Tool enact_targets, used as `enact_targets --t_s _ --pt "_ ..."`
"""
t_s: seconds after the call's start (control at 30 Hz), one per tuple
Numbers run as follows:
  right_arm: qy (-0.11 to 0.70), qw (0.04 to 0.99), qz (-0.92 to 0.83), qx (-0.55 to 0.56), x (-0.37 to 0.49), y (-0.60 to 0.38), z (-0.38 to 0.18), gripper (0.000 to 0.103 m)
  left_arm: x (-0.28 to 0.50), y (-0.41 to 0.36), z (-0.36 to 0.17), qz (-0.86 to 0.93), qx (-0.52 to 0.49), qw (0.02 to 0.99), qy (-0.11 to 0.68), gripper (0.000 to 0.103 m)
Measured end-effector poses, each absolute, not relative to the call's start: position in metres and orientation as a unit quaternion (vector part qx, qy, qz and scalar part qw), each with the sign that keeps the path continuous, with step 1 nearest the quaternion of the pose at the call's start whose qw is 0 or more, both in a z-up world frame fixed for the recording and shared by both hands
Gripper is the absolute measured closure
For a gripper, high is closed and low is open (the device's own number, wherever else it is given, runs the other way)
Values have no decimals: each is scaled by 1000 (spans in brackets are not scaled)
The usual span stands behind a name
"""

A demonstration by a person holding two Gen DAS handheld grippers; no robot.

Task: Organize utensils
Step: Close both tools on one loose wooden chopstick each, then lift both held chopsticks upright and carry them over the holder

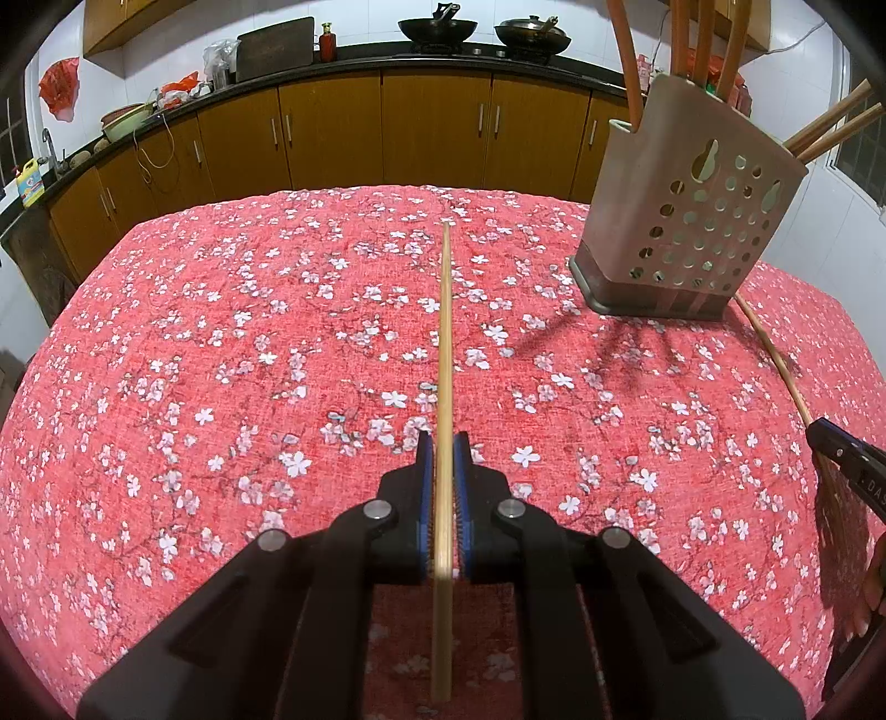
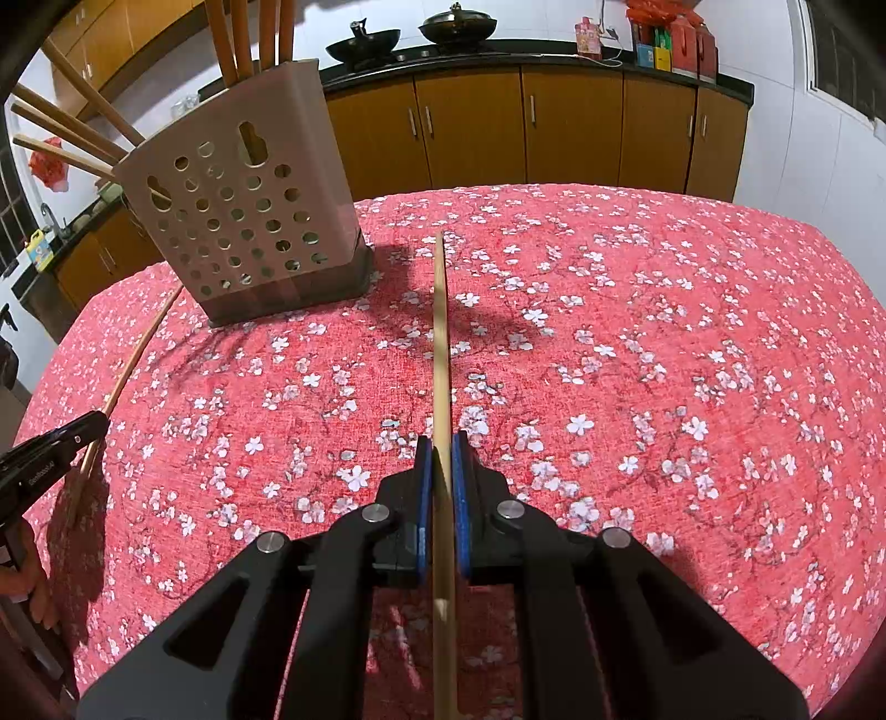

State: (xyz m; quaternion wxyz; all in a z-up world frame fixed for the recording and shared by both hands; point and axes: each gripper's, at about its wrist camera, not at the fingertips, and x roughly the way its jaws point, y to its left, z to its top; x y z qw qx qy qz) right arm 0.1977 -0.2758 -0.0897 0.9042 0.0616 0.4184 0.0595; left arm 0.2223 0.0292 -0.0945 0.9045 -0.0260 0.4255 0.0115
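Meanwhile, each gripper clenched one chopstick lengthwise between its blue pads: left gripper [image 1: 442,443] on its chopstick [image 1: 444,332], right gripper [image 2: 441,446] on another chopstick [image 2: 440,332], tips pointing past the fingertips.

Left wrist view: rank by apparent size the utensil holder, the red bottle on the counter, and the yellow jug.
1. utensil holder, though nearness inflates it
2. yellow jug and red bottle: look alike
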Motion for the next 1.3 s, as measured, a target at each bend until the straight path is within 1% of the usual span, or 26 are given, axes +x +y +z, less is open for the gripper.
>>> enact_targets --t_s 0.5,0.67,0.87,0.97,1.3 --pt "419 904 57 57 195 -275 -90 94 224 30 -92 10 -31 904 427 93" --pt "419 904 59 59 185 -277 -90 94 213 26 -90 11 -23 903 428 93" --pt "419 905 57 43 181 -275 -85 95 207 24 -89 5 -11 902 431 95" --pt "397 915 58 47 171 -280 -69 95 201 26 -81 2 -8 903 429 95" --pt "295 952 45 61 152 -303 5 95 183 35 -5 -11 -16 938 347 95"
